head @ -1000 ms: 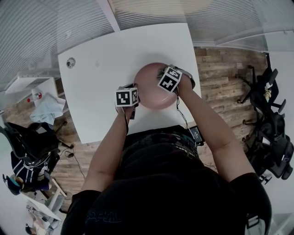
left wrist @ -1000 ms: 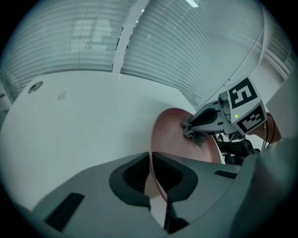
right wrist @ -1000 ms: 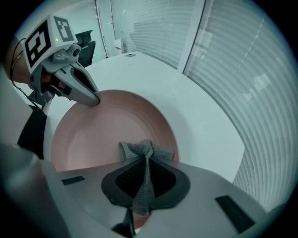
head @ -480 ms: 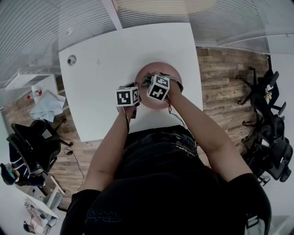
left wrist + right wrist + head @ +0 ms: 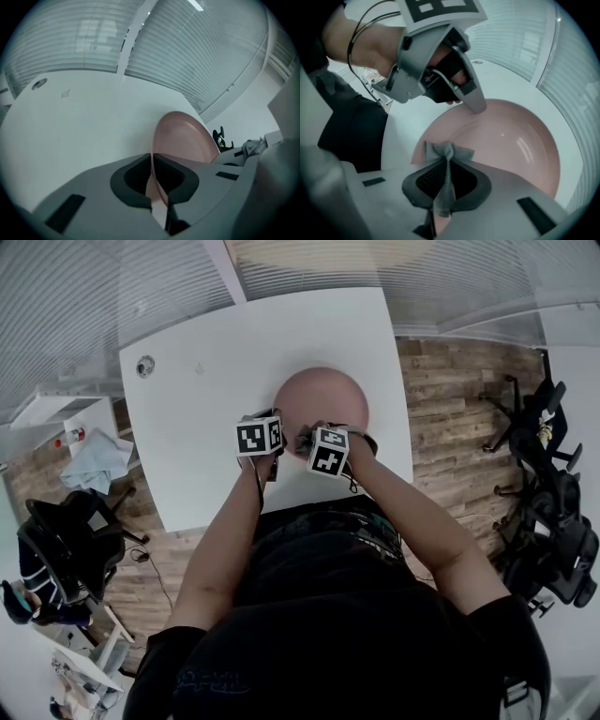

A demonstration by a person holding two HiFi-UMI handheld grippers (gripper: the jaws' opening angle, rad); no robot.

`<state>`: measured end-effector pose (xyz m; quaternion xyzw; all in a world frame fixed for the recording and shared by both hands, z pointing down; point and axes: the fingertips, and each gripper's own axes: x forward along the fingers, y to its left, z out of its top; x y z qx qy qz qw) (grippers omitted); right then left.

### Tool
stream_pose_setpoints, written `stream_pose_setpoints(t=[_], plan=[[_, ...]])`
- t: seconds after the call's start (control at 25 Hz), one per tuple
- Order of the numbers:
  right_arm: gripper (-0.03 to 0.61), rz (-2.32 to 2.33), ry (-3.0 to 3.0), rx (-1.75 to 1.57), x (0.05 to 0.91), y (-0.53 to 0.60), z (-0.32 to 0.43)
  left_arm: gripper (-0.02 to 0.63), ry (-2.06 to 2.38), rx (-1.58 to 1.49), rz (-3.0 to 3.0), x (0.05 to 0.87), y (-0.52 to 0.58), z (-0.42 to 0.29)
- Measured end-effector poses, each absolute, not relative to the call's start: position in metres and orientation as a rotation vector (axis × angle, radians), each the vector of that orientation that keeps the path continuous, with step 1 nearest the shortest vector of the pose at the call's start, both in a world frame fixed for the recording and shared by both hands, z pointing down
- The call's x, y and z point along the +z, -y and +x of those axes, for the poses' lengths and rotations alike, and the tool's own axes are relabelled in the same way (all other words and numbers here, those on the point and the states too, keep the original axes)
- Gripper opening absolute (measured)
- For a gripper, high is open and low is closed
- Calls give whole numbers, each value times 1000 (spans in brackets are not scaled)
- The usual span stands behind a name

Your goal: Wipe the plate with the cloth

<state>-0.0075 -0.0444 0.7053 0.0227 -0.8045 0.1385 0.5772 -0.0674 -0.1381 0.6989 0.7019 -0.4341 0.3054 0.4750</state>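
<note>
- Pink plate (image 5: 183, 140), left gripper view: its rim runs edge-on between the jaws of your left gripper (image 5: 153, 165), which are nearly closed and pinch it. It lies on the white table (image 5: 79, 122).
- Handling, as I judge it: the plate is stiff, smooth and glossy, so likely slick under the pads. The rim is the only place to hold it. Keep that pinch firm or the plate will skate when you rub.
- Right gripper view: your right gripper (image 5: 446, 165) has its jaws closed on the grey mesh cloth (image 5: 449, 151). A small tuft fans out past the tips, over the plate's near edge.
- The cloth looks thin, limp and light. Only that tuft can do the wiping, so press down on it. The bunched fold is a sound place to hold it.
- The same view shows the left gripper's tip on the far rim of the plate.
- Head view: both grippers sit close together at the plate's near-left edge.
- Change: a second ago your right gripper was over the plate's far right side. It has swept across to the near edge, baring most of the plate. The left gripper has kept its place on the rim.
</note>
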Motion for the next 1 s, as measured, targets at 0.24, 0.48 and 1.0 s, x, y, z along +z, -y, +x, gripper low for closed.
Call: stream_pose_setpoints(t=[0.24,0.48,1.0], plan=[[38,42,1784,361,709,27,39,31,1056,757,1721,699,140,-66],[38,93,1669,321,714,47,86,31,1050,759,1724,700,139,-65],[38,362,1703,225,713,155,108,32,1028,751,1717,700,139,-66]])
